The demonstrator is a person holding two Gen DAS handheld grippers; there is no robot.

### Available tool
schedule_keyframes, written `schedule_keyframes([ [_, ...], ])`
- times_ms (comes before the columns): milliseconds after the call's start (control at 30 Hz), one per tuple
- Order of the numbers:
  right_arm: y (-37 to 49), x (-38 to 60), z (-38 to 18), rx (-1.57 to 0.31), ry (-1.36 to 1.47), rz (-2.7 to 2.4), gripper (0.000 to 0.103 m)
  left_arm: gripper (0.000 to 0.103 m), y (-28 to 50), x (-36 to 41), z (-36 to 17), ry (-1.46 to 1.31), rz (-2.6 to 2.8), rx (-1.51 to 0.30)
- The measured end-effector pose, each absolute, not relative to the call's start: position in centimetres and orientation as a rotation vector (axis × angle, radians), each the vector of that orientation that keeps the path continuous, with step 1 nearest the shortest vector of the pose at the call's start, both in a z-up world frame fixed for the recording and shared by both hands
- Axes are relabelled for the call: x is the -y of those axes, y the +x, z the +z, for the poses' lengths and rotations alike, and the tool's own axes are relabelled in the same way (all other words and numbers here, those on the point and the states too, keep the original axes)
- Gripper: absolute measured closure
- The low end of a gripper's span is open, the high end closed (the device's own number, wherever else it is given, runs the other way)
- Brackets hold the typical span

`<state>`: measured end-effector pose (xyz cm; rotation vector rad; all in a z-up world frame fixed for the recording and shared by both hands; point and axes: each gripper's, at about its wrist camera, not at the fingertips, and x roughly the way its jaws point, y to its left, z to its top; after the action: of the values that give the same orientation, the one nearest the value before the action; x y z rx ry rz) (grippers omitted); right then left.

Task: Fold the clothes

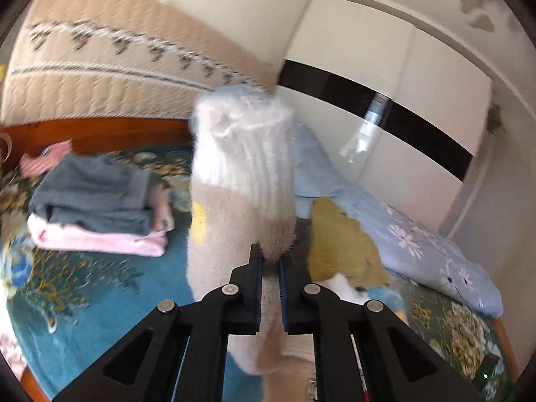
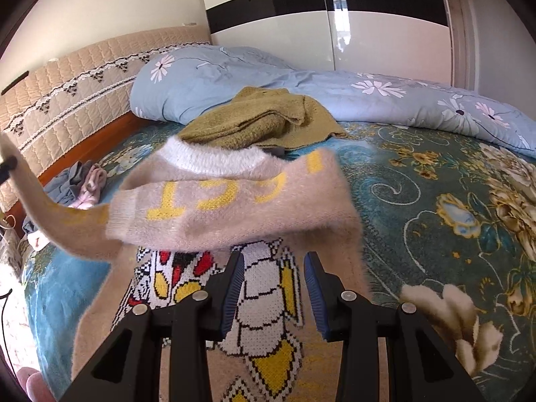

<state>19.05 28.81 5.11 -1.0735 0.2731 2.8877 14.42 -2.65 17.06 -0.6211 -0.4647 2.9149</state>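
Note:
A fuzzy beige sweater [image 2: 227,207] with yellow letters, a white collar and a knitted cartoon figure lies on the bed. My left gripper [image 1: 270,261] is shut on the sweater's sleeve [image 1: 241,181], which has a white ribbed cuff, and holds it up in the air. In the right wrist view that lifted sleeve [image 2: 40,207] stretches off to the left. My right gripper [image 2: 274,261] is open just above the sweater's front, with nothing between its fingers.
An olive knit garment [image 2: 261,124] lies behind the sweater. A folded stack of grey and pink clothes [image 1: 97,207] sits to the left. A blue floral duvet [image 2: 335,90] runs along the far side. A padded headboard [image 1: 100,63] and a wardrobe [image 2: 335,26] stand behind.

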Motion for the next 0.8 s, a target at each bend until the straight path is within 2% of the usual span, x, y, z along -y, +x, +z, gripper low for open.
schedule_keyframes([
  [167,19.3,-32.0,5.2,-0.443,-1.030,2.806,0.062,0.095,12.6,-7.9,17.8,-0.630,2.767,0.164],
  [467,19.3,-36.1,3.3,-0.752,-1.085,2.600,0.062,0.094,9.6,-21.9,10.8,-0.875,2.529,-0.124],
  [633,19.8,-37.2,3.4,-0.771,-1.023,2.547,0.062,0.094,9.2,-26.6,5.6,-1.019,2.433,-0.304],
  [733,19.6,-38.0,2.8,-0.820,-1.039,2.506,0.062,0.093,8.4,-27.2,3.6,-1.109,2.382,-0.322],
  [800,19.5,-38.2,2.5,-0.841,-1.064,2.492,0.062,0.084,8.3,-27.3,2.7,-1.145,2.350,-0.327],
])
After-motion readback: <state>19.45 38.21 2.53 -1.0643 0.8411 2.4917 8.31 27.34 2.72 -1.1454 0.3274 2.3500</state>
